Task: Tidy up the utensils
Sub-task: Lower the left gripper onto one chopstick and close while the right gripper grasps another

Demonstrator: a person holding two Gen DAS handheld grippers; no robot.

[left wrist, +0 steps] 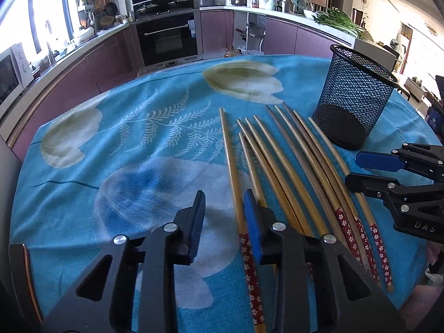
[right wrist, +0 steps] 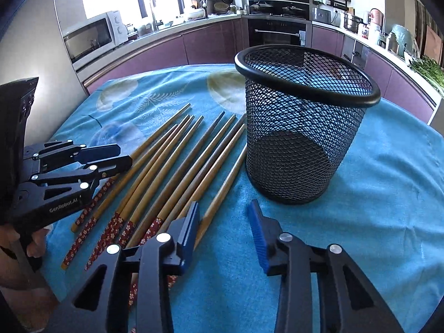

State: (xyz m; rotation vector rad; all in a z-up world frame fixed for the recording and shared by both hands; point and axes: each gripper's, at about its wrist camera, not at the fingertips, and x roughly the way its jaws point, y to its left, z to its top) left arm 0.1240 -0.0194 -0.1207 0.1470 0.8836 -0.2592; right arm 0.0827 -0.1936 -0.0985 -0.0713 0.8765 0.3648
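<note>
Several wooden chopsticks (left wrist: 291,172) (right wrist: 172,166) with red flowered ends lie side by side on the blue cloth. To their right a black mesh cup (left wrist: 352,105) (right wrist: 299,127) stands upright and holds nothing. My left gripper (left wrist: 224,197) (right wrist: 118,156) hangs low over the leftmost chopstick. That stick runs between its jaws close to the right pad, and the jaws stand apart. My right gripper (right wrist: 224,208) (left wrist: 356,169) is at the rightmost chopstick. That stick passes beside its left finger, with a gap between the pads.
The blue flowered tablecloth (left wrist: 133,144) covers the table. Its far edge faces purple kitchen cabinets (left wrist: 111,61) and an oven (left wrist: 169,38). A hand (right wrist: 36,244) holds the left gripper's handle. Bare cloth lies left of the chopsticks and right of the cup.
</note>
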